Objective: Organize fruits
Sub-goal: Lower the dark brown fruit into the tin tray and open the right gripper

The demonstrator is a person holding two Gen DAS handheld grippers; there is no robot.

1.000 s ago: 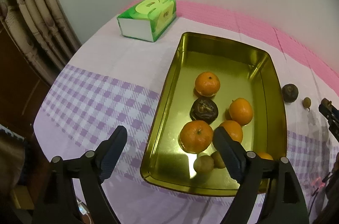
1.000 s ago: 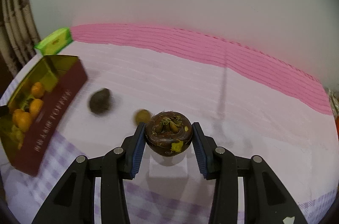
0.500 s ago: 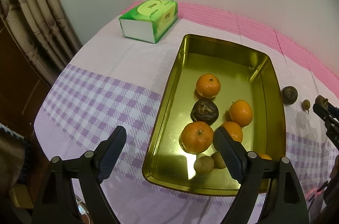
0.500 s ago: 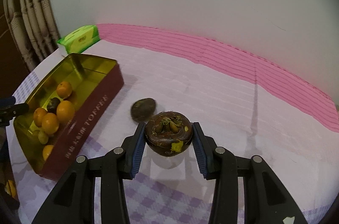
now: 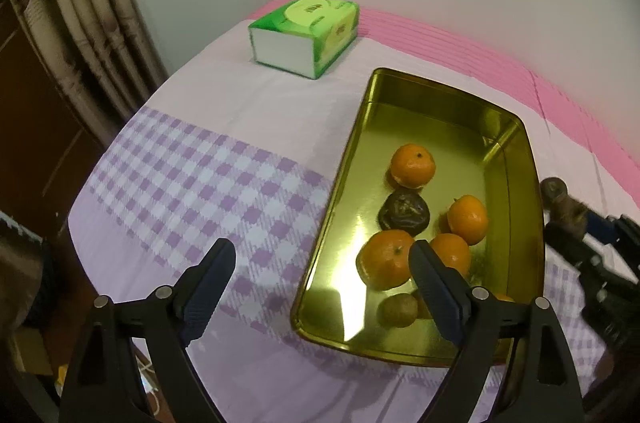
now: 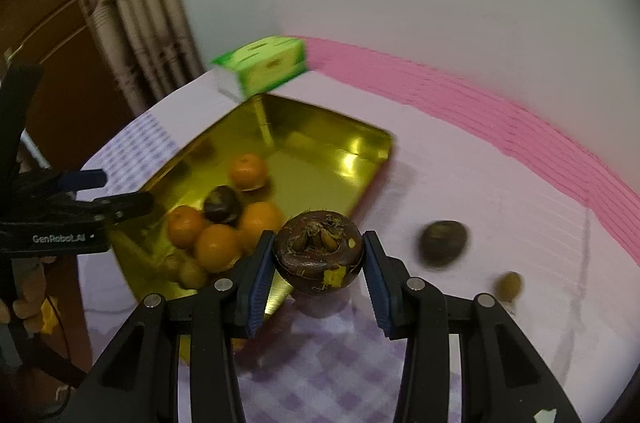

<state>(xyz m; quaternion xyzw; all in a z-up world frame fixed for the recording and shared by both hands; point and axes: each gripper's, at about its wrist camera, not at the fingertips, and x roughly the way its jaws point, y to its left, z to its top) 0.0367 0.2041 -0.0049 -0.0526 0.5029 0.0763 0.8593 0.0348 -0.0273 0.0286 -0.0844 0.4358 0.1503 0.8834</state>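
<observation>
Tablecloth (image 6: 460, 183) below right gripper (image 6: 319, 255) clamping mangosteen (image 6: 319, 253).

Motion blur smears the green tissue box (image 6: 266, 69) and 2 loose fruits, a dark one (image 6: 443, 243) and a small brownish one (image 6: 509, 285), beyond identifying. The left gripper's (image 5: 322, 275) finger (image 5: 434, 287) hides part of 1 orange (image 5: 454, 255) in the gold tray (image 5: 436, 91).

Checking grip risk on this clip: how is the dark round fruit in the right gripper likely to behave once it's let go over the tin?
The dark fruit looks squat and round, so it would probably roll a little on the tin's smooth gold floor. Its rind looks hard and dry, so the right gripper pads likely hold it without slipping or bruising. The oranges below may stop it.
</observation>
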